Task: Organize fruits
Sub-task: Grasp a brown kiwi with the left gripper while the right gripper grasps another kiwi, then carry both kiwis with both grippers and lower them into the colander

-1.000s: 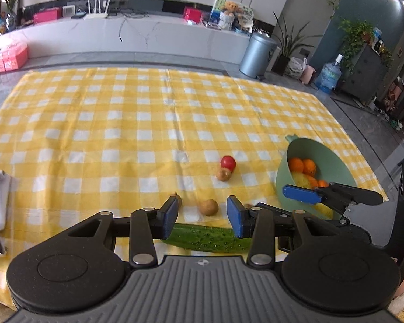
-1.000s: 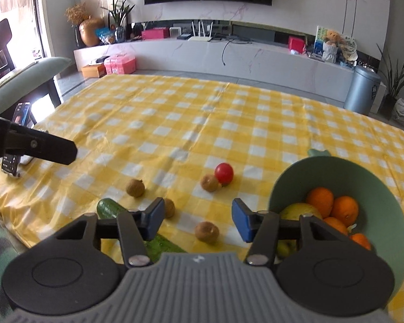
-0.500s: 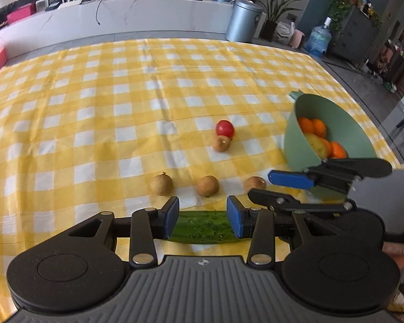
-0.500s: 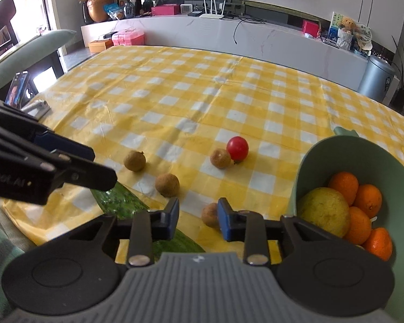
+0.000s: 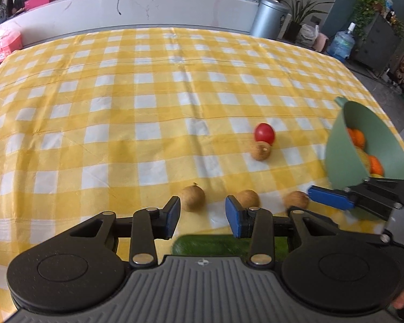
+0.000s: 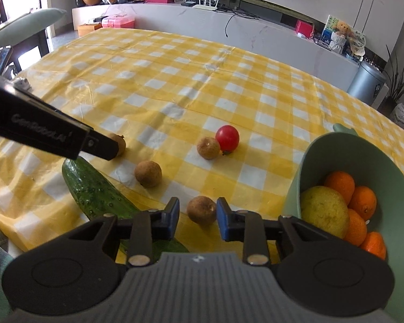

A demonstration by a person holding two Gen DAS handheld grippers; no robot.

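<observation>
Both grippers had dropped closer to the cloth; the right gripper had just been closing, its jaws narrowed about the nearest brown fruit, contact unclear; the left gripper hung unclenched, empty, above the cucumber; the green bowl stood just right. A glancing pinch might have rolled the round fruit off the near edge.

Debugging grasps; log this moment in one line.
phase: pick | right gripper: jaws just closing around nearest longan | left gripper: open near cucumber
</observation>
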